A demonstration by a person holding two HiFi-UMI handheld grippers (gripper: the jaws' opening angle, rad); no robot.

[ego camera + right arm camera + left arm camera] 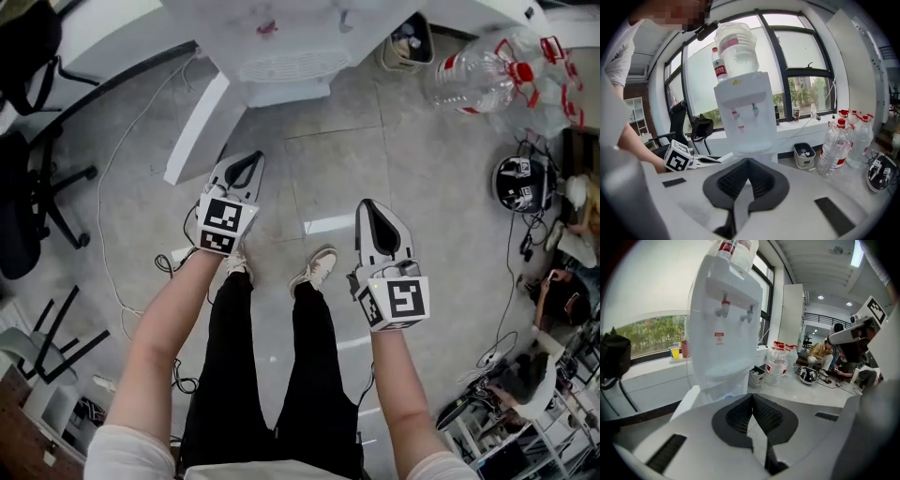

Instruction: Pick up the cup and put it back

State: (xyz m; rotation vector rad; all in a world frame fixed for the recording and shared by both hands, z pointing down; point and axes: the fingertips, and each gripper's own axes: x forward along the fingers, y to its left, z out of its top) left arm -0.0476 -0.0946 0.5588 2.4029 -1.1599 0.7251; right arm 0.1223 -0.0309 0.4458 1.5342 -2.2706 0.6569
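The left gripper (pixel 752 398) has its dark ribbed jaws pressed together with nothing between them, and the right gripper (pixel 747 161) is closed and empty in the same way. Both are held out over the grey tiled floor (pixel 375 159), side by side but apart, pointing toward a white plastic water dispenser (pixel 724 329) topped by an upturned clear bottle (pixel 736 51). Right of it stand a small grey waste bin (pixel 805 155) and a cluster of large clear red-capped water bottles (pixel 836 145). A small yellow cup (pixel 675 352) (the only one plainly visible) stands on the white window ledge (pixel 647 366) left of the dispenser, well apart from both grippers.
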